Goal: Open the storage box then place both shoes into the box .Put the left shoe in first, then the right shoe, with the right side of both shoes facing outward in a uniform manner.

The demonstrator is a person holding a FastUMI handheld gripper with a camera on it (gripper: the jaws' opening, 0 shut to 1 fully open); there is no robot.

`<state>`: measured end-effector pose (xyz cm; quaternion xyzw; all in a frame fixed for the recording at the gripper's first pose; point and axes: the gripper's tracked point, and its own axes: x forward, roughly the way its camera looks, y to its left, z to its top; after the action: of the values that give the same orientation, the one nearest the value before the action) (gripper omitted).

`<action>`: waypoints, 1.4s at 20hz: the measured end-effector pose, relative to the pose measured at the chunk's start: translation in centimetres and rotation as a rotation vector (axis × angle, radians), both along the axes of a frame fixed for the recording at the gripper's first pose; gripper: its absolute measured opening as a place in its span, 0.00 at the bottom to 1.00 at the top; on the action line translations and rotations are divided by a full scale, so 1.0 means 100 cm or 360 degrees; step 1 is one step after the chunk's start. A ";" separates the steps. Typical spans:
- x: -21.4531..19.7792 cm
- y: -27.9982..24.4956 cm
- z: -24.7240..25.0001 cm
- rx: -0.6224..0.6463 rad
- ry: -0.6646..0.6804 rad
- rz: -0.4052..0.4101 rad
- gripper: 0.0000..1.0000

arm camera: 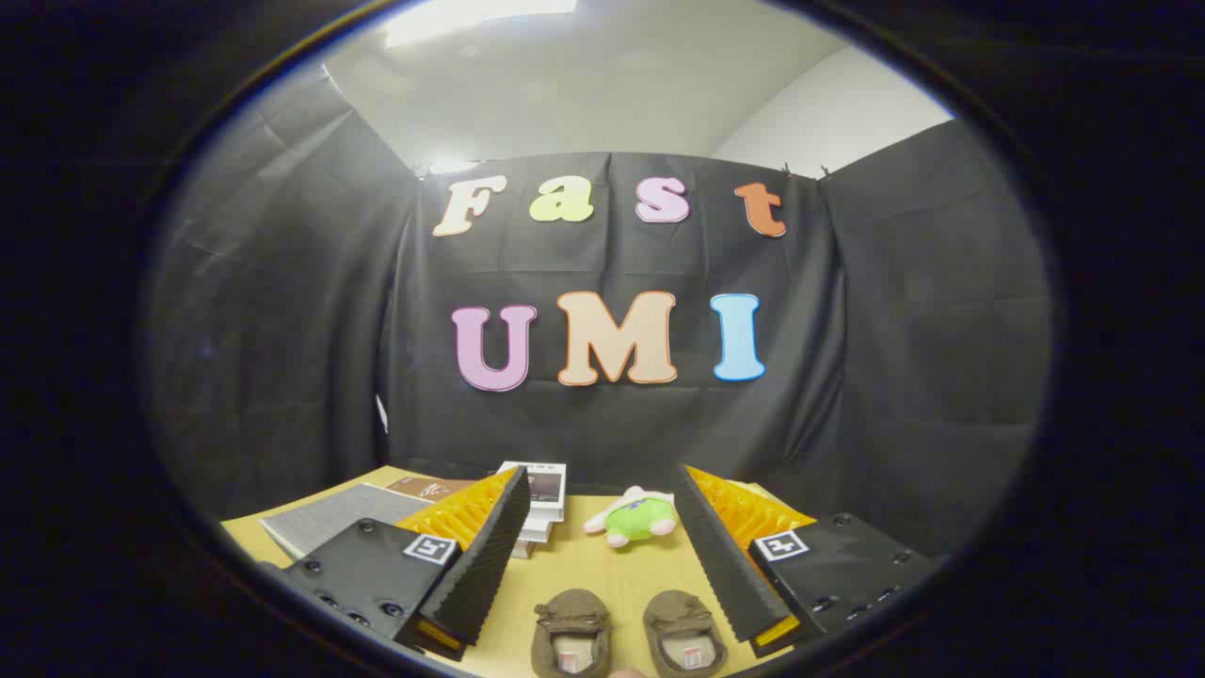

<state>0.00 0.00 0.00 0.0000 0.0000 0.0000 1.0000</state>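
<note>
A: Where do we stand? We take the pair of shoes as our landmark: the left-hand shoe and the right-hand shoe sit side by side on the table, toes pointing away from us, between our two fingers and low down near us.

B: And the gripper? Its fingers are spread wide, released, holding nothing; one finger stands to the left of the shoes, the other to the right, neither touching them.

A: The storage box? We cannot pick it out from here. Beyond the shoes lies a green plush toy, and beyond and left of the shoes a stack of booklets and a grey pad.

B: So we judge the opening of the box is the step in hand, and nothing is done yet. To do it well we should find the box first and leave the shoes undisturbed, so that we know which is the left one.

A: Our pose: the gripper is held level and fairly low over the near table edge, looking straight across at the booth wall, roughly centred on the pair.
</note>
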 end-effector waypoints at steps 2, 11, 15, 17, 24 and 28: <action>0.005 -0.002 0.002 0.0003 0.0002 0.0013 0.98; 0.016 -0.012 0.006 -0.0008 -0.0027 0.0051 0.98; 0.018 -0.017 0.002 0.0004 -0.0026 0.0059 0.99; 0.020 -0.021 -0.001 0.0033 -0.0014 0.0057 0.99; 0.019 -0.018 -0.013 0.0139 0.0074 0.0103 0.99; 0.016 0.002 -0.038 0.0221 0.0200 0.0175 0.98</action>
<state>1.64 0.25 -3.78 0.0692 0.0628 0.0549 0.9941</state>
